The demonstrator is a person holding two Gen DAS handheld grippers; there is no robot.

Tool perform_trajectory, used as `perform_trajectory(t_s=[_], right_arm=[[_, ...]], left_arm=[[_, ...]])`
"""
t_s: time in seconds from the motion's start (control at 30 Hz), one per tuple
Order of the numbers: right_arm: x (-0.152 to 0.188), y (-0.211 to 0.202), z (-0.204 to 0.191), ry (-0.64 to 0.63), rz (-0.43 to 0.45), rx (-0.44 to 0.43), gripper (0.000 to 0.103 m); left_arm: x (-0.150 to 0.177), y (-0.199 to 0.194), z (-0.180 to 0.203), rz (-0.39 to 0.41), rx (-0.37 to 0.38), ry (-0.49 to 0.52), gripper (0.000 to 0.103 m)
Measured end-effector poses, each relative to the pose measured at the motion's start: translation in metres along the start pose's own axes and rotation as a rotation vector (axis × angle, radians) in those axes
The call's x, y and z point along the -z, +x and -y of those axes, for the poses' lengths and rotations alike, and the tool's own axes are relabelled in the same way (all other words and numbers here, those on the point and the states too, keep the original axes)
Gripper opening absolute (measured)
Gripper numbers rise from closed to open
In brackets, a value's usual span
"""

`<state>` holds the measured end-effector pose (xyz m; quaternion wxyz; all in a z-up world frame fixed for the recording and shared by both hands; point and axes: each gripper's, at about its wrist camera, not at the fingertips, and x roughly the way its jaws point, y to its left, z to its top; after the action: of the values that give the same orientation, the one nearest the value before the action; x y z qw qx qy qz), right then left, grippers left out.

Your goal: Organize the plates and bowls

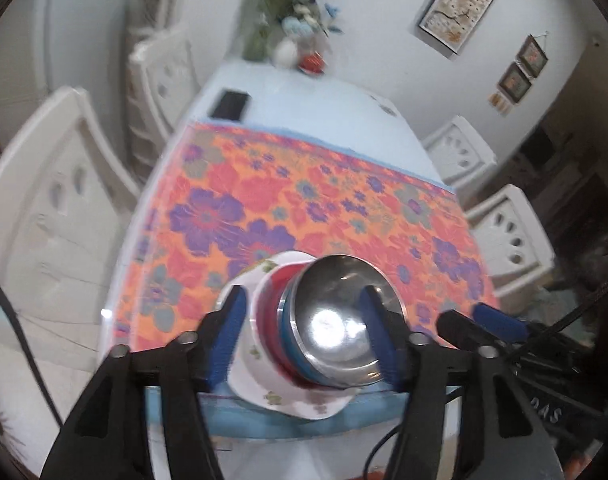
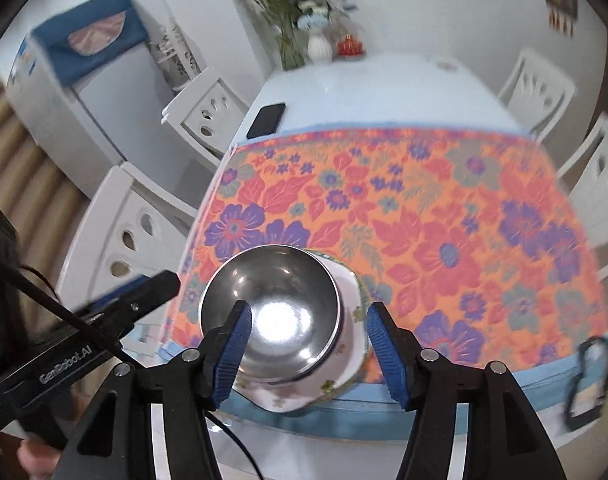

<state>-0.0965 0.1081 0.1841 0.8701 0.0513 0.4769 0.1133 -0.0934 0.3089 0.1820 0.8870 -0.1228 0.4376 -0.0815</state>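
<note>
A steel bowl (image 1: pixel 335 312) sits on top of a stack, over red and blue dishes (image 1: pixel 278 312), on a white flowered plate (image 1: pixel 260 360) at the table's near edge. The steel bowl (image 2: pixel 270 312) and the white plate (image 2: pixel 343 360) also show in the right wrist view. My left gripper (image 1: pixel 304 332) is open, above the stack, its blue fingers apart on either side of it. My right gripper (image 2: pixel 305 344) is open above the same stack, holding nothing. The right gripper's tip (image 1: pixel 487 324) shows at the right of the left wrist view.
An orange flowered cloth (image 2: pixel 423 220) covers the near half of the pale blue table (image 2: pixel 363 92). A black phone (image 2: pixel 266 120) lies at the far left. A vase with flowers (image 2: pixel 317 46) stands at the far end. White chairs (image 2: pixel 136 236) surround the table.
</note>
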Motion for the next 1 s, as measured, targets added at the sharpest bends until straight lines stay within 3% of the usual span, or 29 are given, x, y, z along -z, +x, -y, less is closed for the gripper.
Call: perform_trajectory(t_s=[0.07,0.3,0.47,0.53,0.73,1.0], right_arm=[[0.007,-0.006,-0.008,-0.015,0.007,0.047,0.066],[0.025,0.0,-0.012,0.042,-0.059,0.041,0.067],[0.034,-0.003,-0.019,0.034,-0.059,0.064,0.067],[0.037,-0.006,-0.022,0.025,-0.054,0.07,0.067],[0.042,-0.006,-0.023,0.023,-0.053,0.081,0.067],[0.047,0.006,-0.016,0.043,-0.096,0.085,0.067]], left_arm=[[0.009,-0.009,-0.001,0.045,-0.063,-0.03,0.067],[0.021,-0.03,-0.003,0.111,-0.12,-0.032,0.067],[0.028,-0.039,0.005,0.155,-0.196,0.028,0.068],[0.031,-0.042,0.011,0.181,-0.23,0.069,0.074],[0.031,-0.045,0.017,0.211,-0.229,0.093,0.08],[0.035,-0.032,0.02,0.153,-0.238,0.101,0.081]])
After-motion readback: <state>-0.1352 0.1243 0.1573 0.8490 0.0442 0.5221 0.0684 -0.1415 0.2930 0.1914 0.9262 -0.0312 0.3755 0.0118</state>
